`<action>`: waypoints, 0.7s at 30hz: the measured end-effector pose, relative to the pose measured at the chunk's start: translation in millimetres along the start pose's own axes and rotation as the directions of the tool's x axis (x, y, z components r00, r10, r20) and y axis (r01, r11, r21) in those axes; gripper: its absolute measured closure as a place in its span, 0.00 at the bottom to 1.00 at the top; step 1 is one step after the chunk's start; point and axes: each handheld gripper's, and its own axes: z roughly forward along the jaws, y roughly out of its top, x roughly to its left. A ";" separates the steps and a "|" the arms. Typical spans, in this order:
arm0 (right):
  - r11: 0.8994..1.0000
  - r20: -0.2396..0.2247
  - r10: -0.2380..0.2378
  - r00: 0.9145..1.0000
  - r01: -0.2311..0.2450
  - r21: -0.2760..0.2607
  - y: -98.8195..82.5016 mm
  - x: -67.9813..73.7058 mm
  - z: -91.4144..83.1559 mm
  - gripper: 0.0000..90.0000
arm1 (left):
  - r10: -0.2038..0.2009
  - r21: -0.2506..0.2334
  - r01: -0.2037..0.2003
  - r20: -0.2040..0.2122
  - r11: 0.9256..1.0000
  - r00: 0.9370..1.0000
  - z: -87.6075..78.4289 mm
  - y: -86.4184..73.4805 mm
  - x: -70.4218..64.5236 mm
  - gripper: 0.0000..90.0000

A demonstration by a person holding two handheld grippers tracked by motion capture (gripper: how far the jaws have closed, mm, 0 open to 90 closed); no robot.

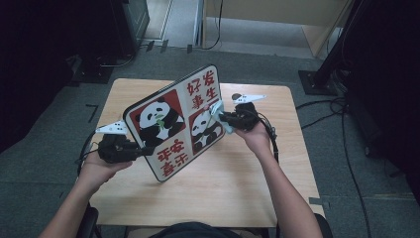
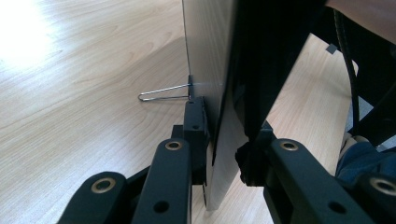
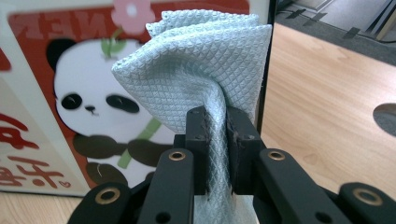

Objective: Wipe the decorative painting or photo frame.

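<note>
table: light wood top, took up the middle of the high view; the landmark for the lines below.
panda board: large flat panel with two panda pictures and red characters, stood tilted on its lower edge over the table's middle, printed face toward the person. Left gripper view showed it edge-on, thin, dark on one side.
left gripper: at the table's left side, by the board's lower left edge. Jaws clamped on the panda board, one pad on each face, edge between them in the left gripper view.
right gripper: over the table's right half, at the board's right edge. Jaws pinched together on the cloth, seen close in the right gripper view.
cloth: pale blue, diamond weave, bunched above the jaws, up against the board's printed face near the right-hand panda; also seen from above.
wire stand: thin metal loop on the table, sticking out from the board's back.
</note>
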 end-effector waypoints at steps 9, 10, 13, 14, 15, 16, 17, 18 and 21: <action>1.000 0.003 -0.007 1.000 0.007 0.024 -22.4 -0.9 9.5 0.90 | 0.001 0.000 -0.001 -0.001 1.000 1.000 0.0 -0.1 -0.3 0.85; 1.000 0.003 -0.001 1.000 0.001 0.021 -26.0 -1.8 10.9 0.90 | 0.002 0.000 -0.002 -0.001 1.000 1.000 0.0 -0.1 -0.4 0.85; 0.999 -0.001 0.031 1.000 -0.031 0.041 -36.6 -4.1 16.4 0.90 | 0.004 0.000 -0.004 -0.003 1.000 1.000 0.0 -0.2 -0.8 0.85; 0.998 0.005 0.027 1.000 -0.027 0.052 -39.6 -4.2 17.7 0.90 | 0.001 -0.001 -0.001 -0.001 1.000 1.000 0.1 -0.3 -1.2 0.85; 0.998 0.005 0.027 1.000 -0.027 0.052 -39.6 -4.2 17.7 0.90 | 0.001 -0.001 -0.001 -0.001 1.000 1.000 0.1 -0.3 -1.2 0.85; 0.996 0.013 0.027 1.000 -0.028 0.083 -46.5 -4.5 21.4 0.90 | 0.004 -0.001 -0.004 -0.002 1.000 1.000 0.0 -0.4 -0.8 0.85; 0.995 0.011 0.027 1.000 -0.028 0.095 -49.1 -5.3 22.7 0.90 | 0.003 -0.002 -0.003 -0.001 1.000 1.000 0.0 -0.5 -0.7 0.85; 0.993 0.011 0.032 0.999 -0.033 0.114 -52.8 -6.2 24.9 0.90 | 0.003 -0.002 -0.003 -0.002 1.000 1.000 0.0 -0.5 -0.7 0.85; 0.994 0.008 0.036 0.999 -0.037 0.106 -58.3 -7.0 27.0 0.90 | 0.003 -0.002 -0.003 -0.003 1.000 1.000 0.0 -0.6 -1.0 0.85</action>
